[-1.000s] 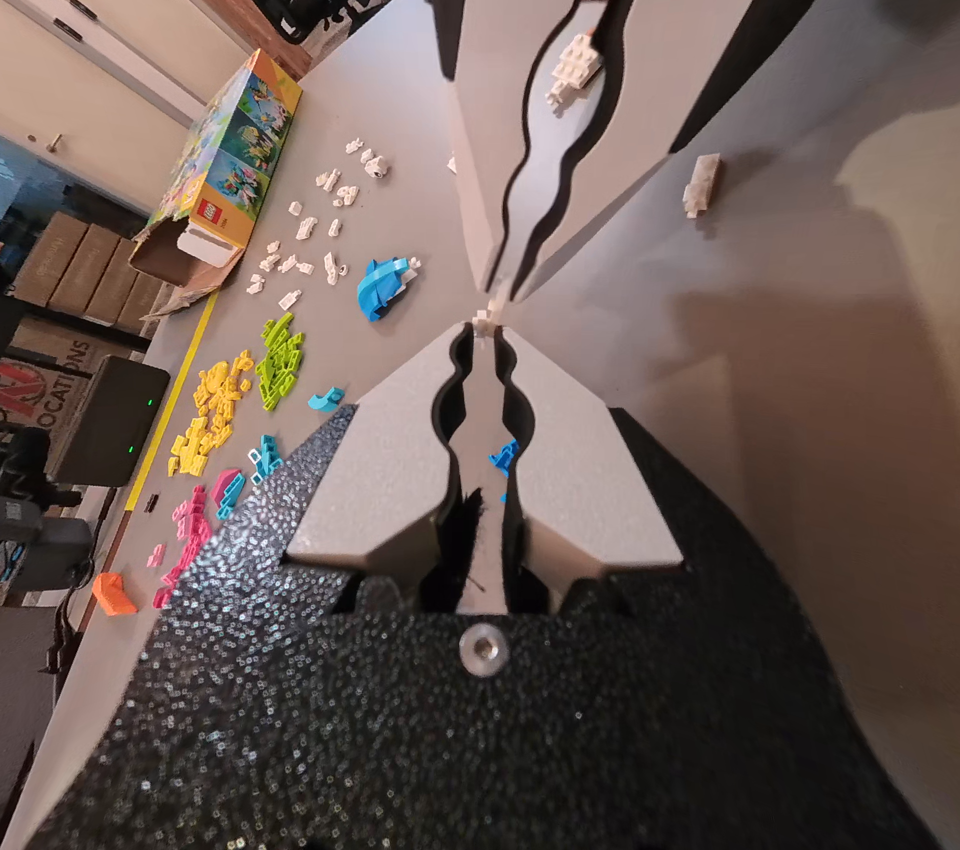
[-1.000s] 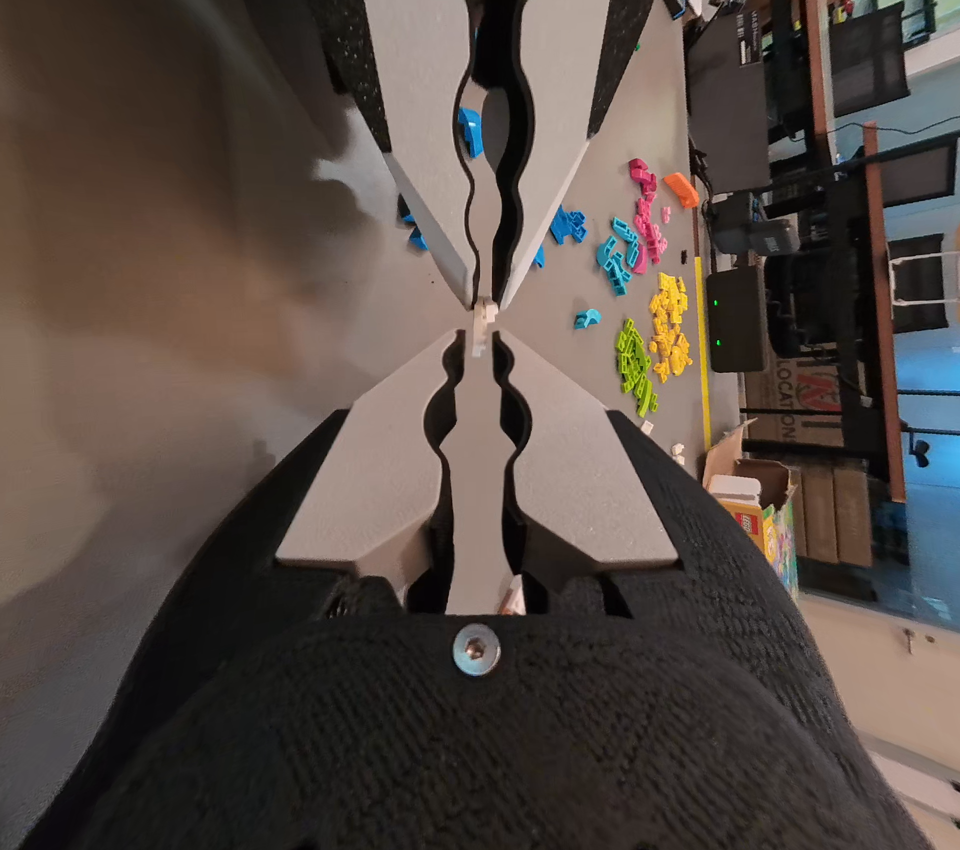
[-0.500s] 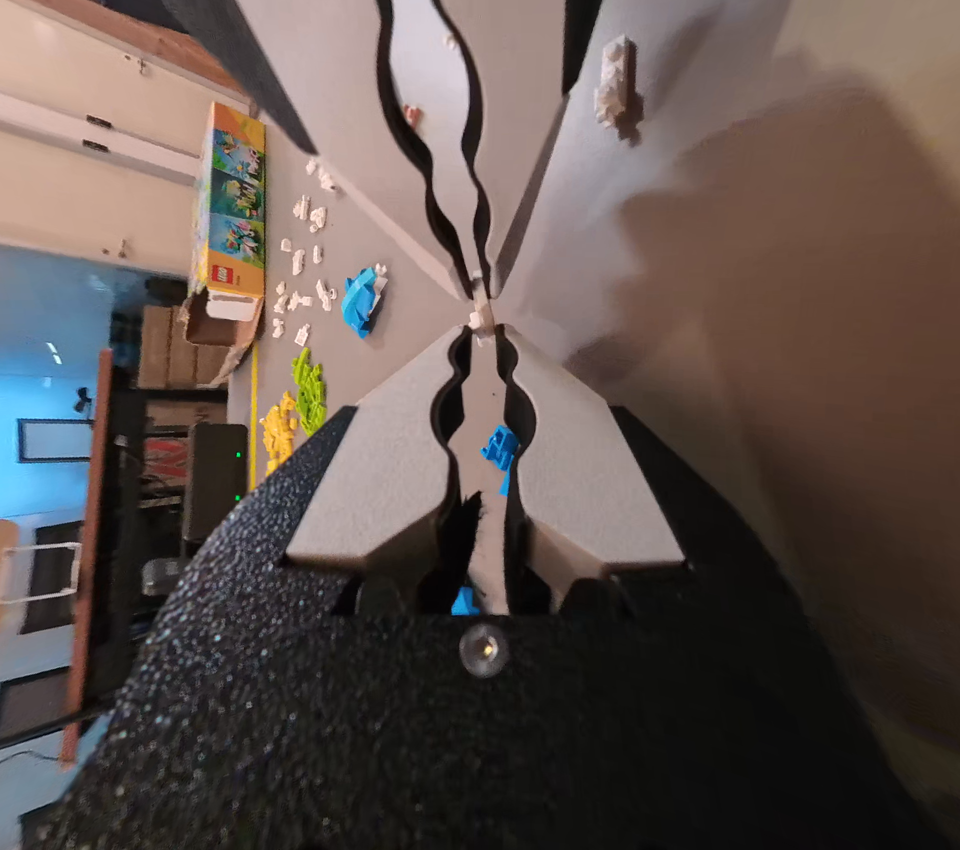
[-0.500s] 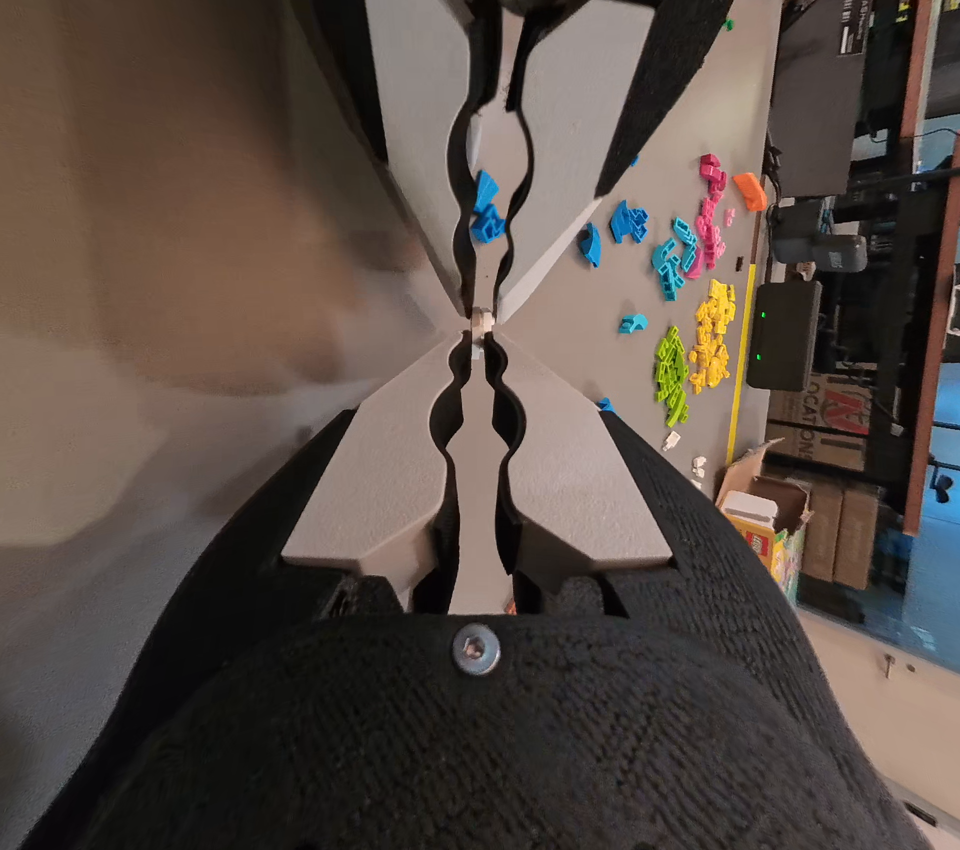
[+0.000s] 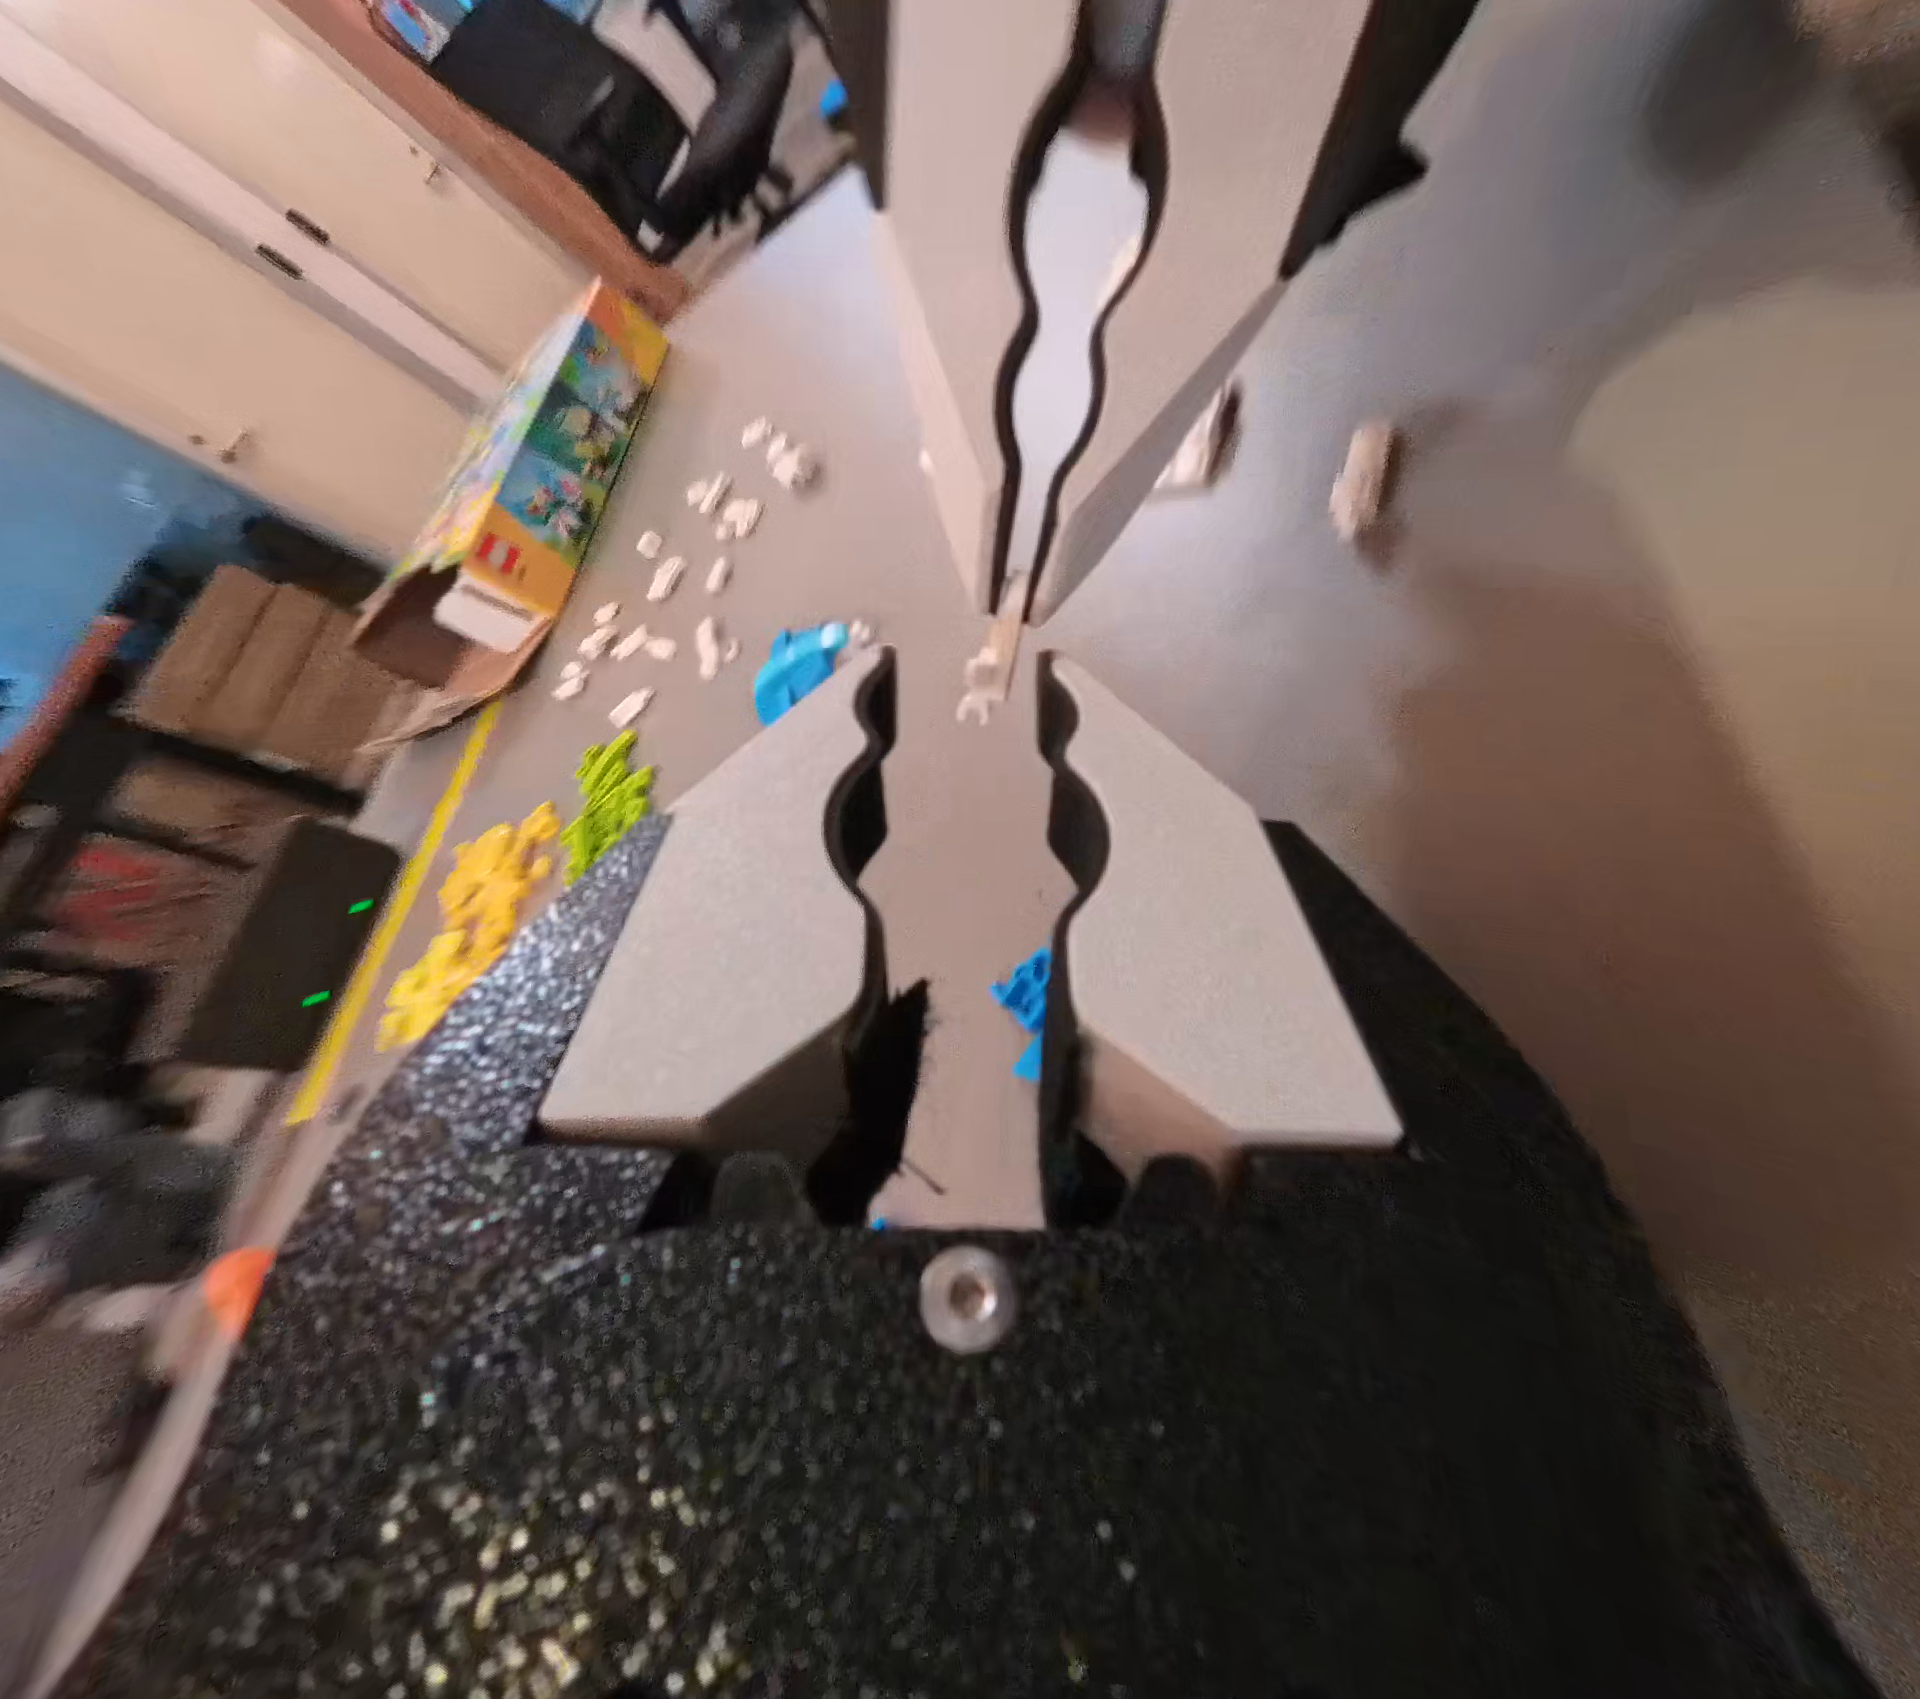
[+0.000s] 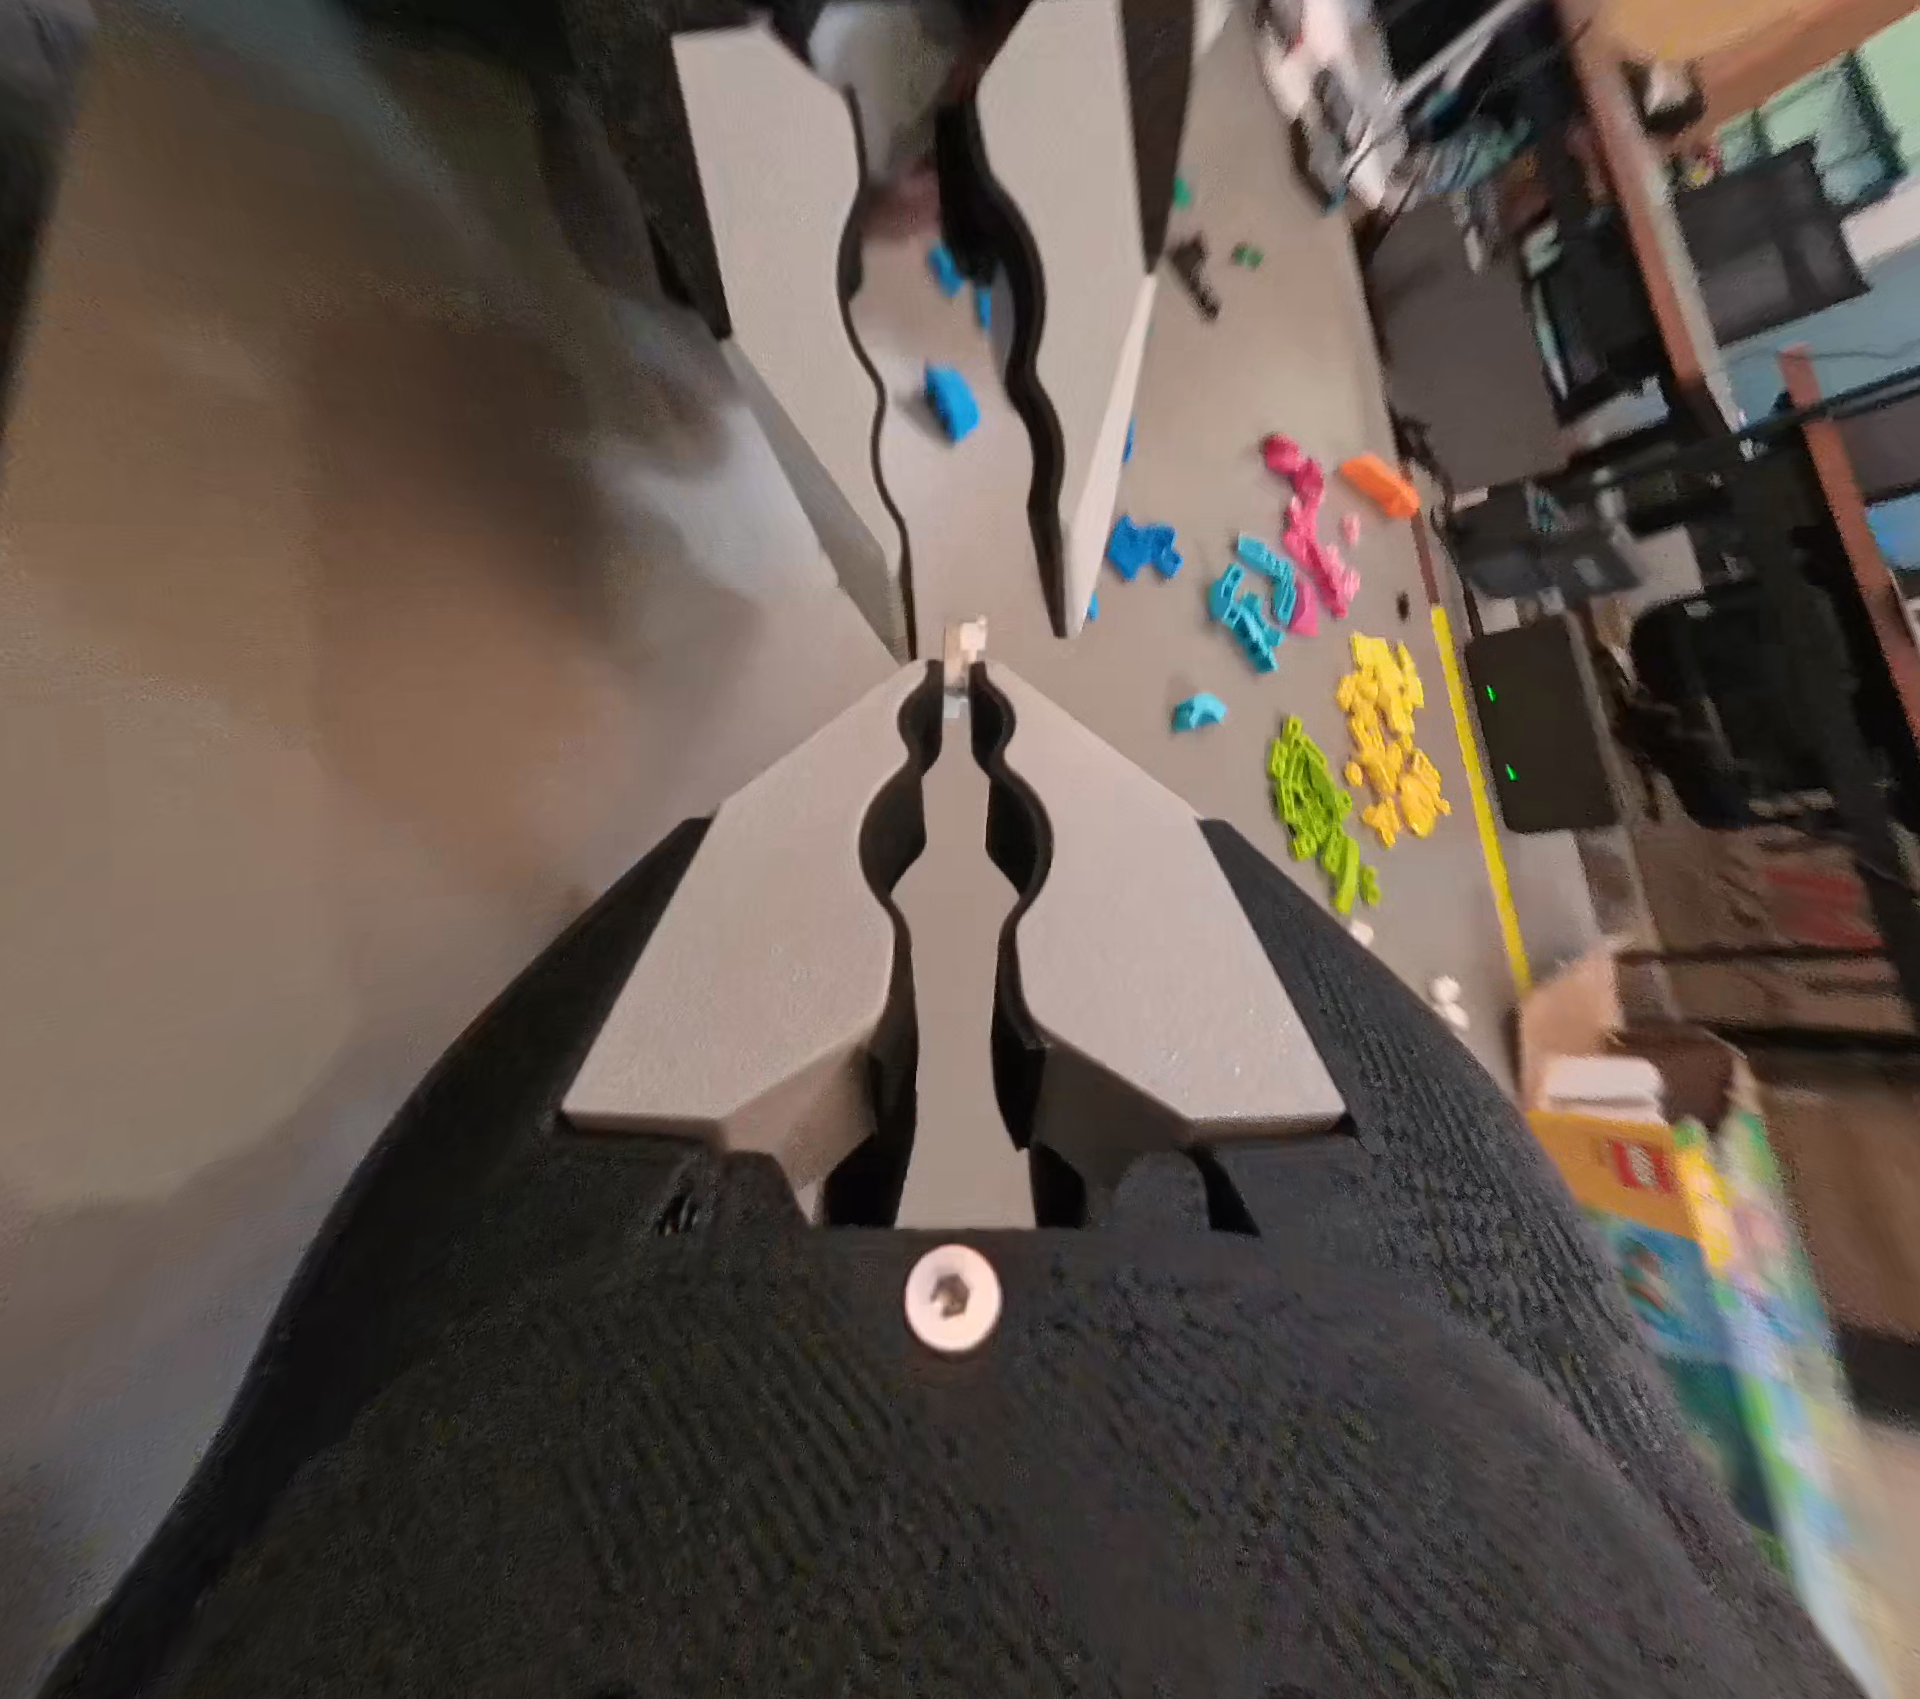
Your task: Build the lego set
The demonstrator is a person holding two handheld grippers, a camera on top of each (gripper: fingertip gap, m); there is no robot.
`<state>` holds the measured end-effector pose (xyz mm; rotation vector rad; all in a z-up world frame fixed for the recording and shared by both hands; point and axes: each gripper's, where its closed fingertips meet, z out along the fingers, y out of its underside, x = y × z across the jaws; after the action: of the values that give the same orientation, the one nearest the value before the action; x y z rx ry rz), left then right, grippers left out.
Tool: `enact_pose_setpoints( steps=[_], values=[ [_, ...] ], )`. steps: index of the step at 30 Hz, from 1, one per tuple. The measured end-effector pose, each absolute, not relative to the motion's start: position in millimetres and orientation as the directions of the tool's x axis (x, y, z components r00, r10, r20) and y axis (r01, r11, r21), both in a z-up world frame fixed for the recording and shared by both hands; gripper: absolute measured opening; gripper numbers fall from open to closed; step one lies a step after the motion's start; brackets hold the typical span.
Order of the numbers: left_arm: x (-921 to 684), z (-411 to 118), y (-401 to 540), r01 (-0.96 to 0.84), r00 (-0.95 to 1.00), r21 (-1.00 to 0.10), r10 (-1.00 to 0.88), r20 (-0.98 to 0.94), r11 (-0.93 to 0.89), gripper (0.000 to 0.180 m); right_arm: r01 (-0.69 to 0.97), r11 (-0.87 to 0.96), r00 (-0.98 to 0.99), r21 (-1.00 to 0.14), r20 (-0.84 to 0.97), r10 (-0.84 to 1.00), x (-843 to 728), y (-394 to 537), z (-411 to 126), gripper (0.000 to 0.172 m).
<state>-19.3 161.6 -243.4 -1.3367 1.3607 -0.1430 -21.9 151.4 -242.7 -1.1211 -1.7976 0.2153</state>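
Right wrist view: right gripper [image 6: 961, 681] fingers pinch small white brick assembly [image 6: 962, 650]; left gripper [image 5: 966, 673] fingers wide, clear of it. Keep pinch steady mid-table.

Yellow bricks [image 6: 1390, 750], lime-green bricks [image 6: 1317, 813], pink bricks [image 6: 1311, 532] and blue bricks [image 6: 1143, 550] dot a grey table [image 6: 1091, 818] at frame right, beside an orange brick [image 6: 1380, 486].

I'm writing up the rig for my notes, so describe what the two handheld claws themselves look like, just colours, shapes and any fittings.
Both claws look alike. The left claw has two flat, pale grey wedge-shaped fingers tapering to narrow tips, with wavy black inner edges. They sit in a black, speckled, rough-textured body with one silver screw at the centre. The right claw is built the same, with its own silver screw. No cables or sleeves show.
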Motion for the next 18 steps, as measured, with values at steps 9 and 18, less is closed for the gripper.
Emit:
enact_pose_setpoints(
  steps=[9, 18],
  values=[
    [-20, -183, 128, 0.024, 0.209, -1.0, -0.978, 0.001, 0.004, 0.022, 0.206, 0.54, -0.058, -0.816, 0.54, 0.839, -14, 123, -178, 0.004],
    [-26, -178, 124, 0.134, -0.019, -0.916, -0.926, 0.378, -0.377, 0.008, 0.273, 0.693, -0.086, -0.667, 0.7, 0.709, -24, 116, -183, 0.004]
  ],
)
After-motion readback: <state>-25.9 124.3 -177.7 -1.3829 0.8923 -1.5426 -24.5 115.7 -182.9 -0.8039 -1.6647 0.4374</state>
